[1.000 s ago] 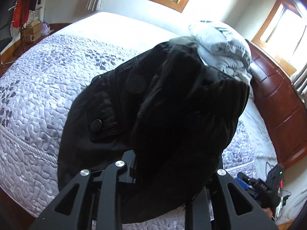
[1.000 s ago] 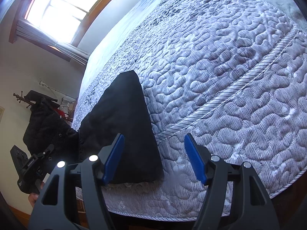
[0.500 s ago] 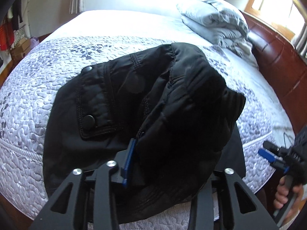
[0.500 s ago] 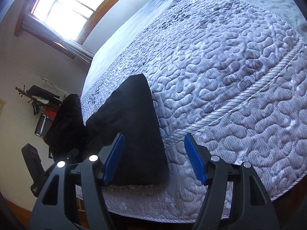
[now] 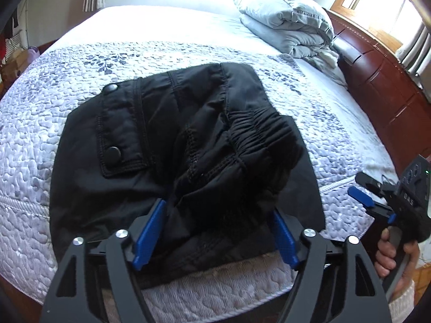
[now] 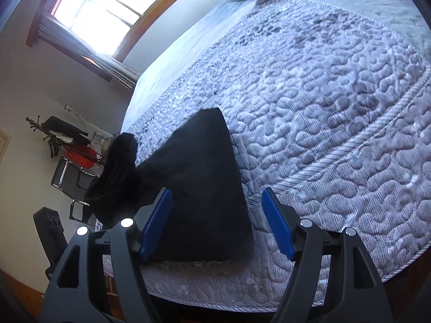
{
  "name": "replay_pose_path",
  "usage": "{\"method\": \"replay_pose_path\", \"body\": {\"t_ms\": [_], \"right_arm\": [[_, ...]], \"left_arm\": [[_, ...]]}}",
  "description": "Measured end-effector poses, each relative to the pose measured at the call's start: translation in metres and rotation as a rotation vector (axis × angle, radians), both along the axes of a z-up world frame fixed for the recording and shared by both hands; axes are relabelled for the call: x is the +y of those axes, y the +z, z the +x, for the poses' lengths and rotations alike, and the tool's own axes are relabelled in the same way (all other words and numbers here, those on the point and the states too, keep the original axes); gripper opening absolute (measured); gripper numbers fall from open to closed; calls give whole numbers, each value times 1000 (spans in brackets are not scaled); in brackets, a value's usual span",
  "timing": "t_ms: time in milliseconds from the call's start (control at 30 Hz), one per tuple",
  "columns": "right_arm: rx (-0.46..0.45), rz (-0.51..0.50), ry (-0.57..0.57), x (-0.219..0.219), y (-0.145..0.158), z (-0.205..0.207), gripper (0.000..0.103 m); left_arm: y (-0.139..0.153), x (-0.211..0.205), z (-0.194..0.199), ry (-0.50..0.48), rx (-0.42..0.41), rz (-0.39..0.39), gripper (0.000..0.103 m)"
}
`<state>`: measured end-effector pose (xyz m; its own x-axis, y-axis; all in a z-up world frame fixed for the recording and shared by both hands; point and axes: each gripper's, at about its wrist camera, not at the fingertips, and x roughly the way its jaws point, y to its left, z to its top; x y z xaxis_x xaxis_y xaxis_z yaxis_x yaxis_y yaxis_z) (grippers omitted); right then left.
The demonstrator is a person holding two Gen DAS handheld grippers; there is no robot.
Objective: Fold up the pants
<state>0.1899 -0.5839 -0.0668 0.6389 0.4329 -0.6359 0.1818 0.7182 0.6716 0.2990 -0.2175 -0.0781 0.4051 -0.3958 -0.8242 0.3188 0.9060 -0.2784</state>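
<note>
Black pants point(image 5: 172, 145) bunched on the quilt point(image 5: 32, 134) near the bed's foot edge, elastic waistband uppermost, snap pocket to the left. Left tongs point(image 5: 215, 231) spread, just opened, blue pads flanking the fabric without pinching. Right tongs point(image 6: 215, 223) spread too, just widened, empty, beside the pants. Folded grey duvet point(image 5: 288, 32) by the wooden headboard point(image 5: 382, 86).
</note>
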Motion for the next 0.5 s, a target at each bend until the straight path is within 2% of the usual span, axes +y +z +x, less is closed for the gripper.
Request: {"method": "replay_pose_path", "body": {"t_ms": [67,133,267,367,500], "right_arm": [[-21,14,26,3,8,3,81],[-37,23,65,11,16,8,83],[-58,65,137,29,26,20,89],[-52,107,183,43,27,32,90],[-24,135,250,66,23,52,90]], "left_arm": [[6,8,-4,0,-12,-11,82],[14,20,-8,13,-28,-30,84],[26,50,-12,57,-20,-105,87],[26,75,-8,130,-38,-71,90],[10,112,1,243,18,-60,90]]}}
